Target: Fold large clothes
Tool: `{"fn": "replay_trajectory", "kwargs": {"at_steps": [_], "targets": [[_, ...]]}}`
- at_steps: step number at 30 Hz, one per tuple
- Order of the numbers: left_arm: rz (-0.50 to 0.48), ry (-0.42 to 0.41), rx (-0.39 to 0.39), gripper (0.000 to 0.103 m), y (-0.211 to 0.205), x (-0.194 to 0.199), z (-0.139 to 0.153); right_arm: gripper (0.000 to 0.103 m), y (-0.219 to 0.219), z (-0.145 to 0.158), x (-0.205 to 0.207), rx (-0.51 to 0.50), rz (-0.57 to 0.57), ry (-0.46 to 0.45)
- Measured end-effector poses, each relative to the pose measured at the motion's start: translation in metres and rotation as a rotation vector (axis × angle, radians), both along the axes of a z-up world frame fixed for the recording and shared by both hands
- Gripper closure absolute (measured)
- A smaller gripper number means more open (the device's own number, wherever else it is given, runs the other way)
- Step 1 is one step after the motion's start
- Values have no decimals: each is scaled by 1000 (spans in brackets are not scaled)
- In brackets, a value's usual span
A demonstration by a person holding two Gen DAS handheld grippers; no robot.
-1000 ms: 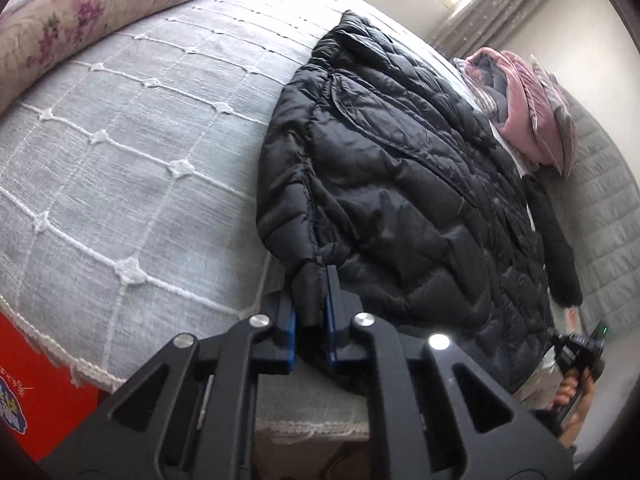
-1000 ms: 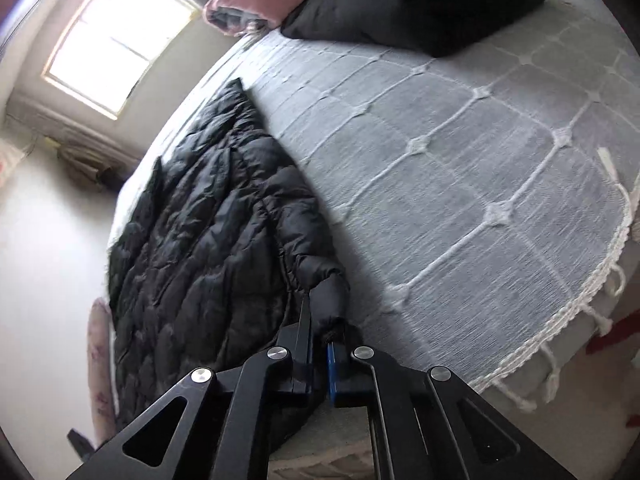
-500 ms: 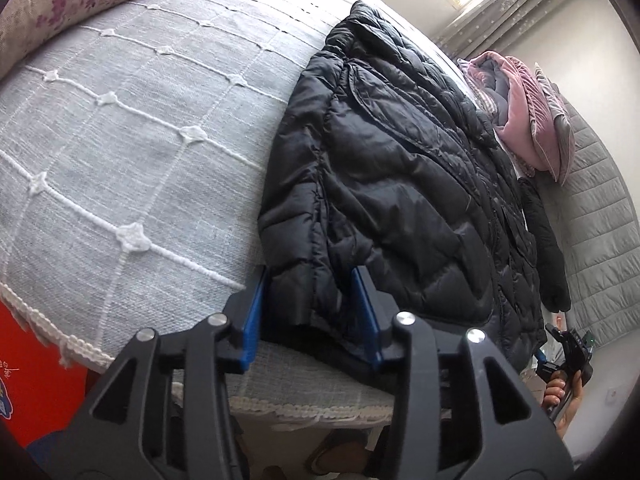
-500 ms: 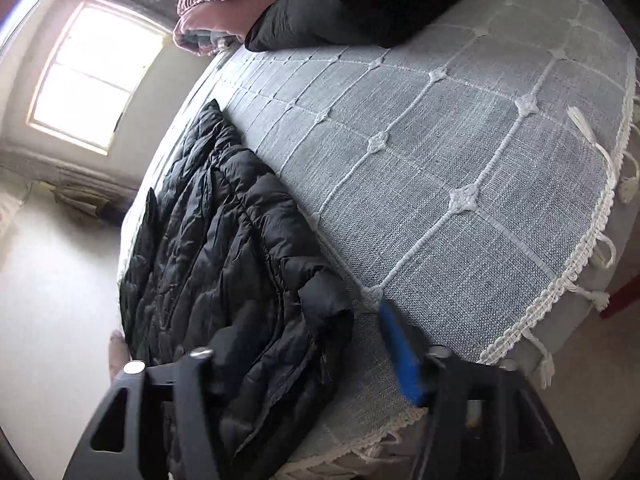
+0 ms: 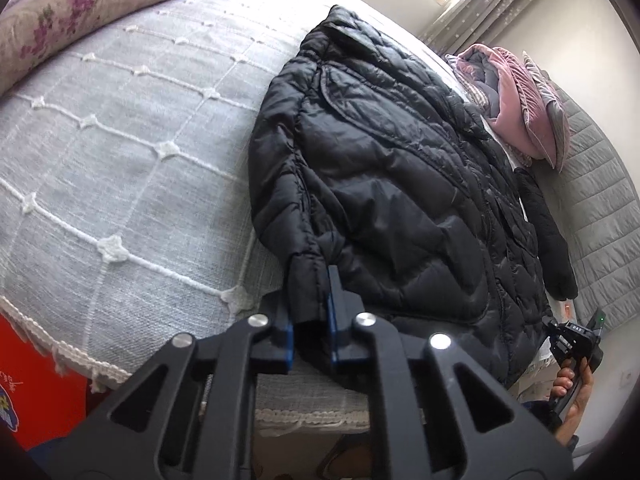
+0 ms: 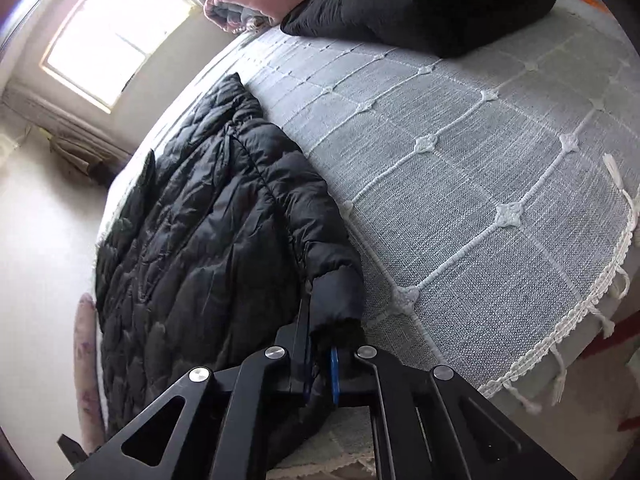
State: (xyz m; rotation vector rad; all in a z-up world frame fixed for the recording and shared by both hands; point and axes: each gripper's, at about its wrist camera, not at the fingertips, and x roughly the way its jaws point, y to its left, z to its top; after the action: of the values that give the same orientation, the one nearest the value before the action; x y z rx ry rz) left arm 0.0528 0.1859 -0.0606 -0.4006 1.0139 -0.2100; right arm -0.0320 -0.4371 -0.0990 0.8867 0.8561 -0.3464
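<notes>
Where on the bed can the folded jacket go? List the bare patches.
Bare grey bedspread lies between the black puffer jacket and the floral pillow. On the jacket's other side, more lies before the folded black garment. It is crowded by the pink clothes pile.
</notes>
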Motion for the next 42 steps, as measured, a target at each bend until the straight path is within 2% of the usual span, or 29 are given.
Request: {"fn": "replay_trajectory", "kwargs": {"at_steps": [5,8,14,19,26,30,34,37,39,42], "targets": [[6,-65,35,93,-1,-9,17,98,4,20,-17,-8,24,-123],[3,-81,43,94,1,-17,26,98,6,30,-35,24,48,-222],[-7,-131,-52,96,18,-46,63,98,17,46,-71,64,100,-319],[-36,-218,-80,97,24,-79,104,99,28,67,-95,89,130,-404],[-26,-378,-191,97,46,-103,167,99,40,138,-118,19,188,-589],[30,-419,-177,97,54,-93,182,99,34,151,-97,-10,174,-607],[65,-389,-202,97,56,-54,185,99,20,159,-53,25,160,-634],[86,-393,-211,97,41,-9,201,99,13,174,1,49,159,-653],[111,-389,-218,97,29,28,211,99,4,177,52,56,131,-627],[171,-325,-265,91,20,88,203,96,-18,155,117,65,75,-536]]}}
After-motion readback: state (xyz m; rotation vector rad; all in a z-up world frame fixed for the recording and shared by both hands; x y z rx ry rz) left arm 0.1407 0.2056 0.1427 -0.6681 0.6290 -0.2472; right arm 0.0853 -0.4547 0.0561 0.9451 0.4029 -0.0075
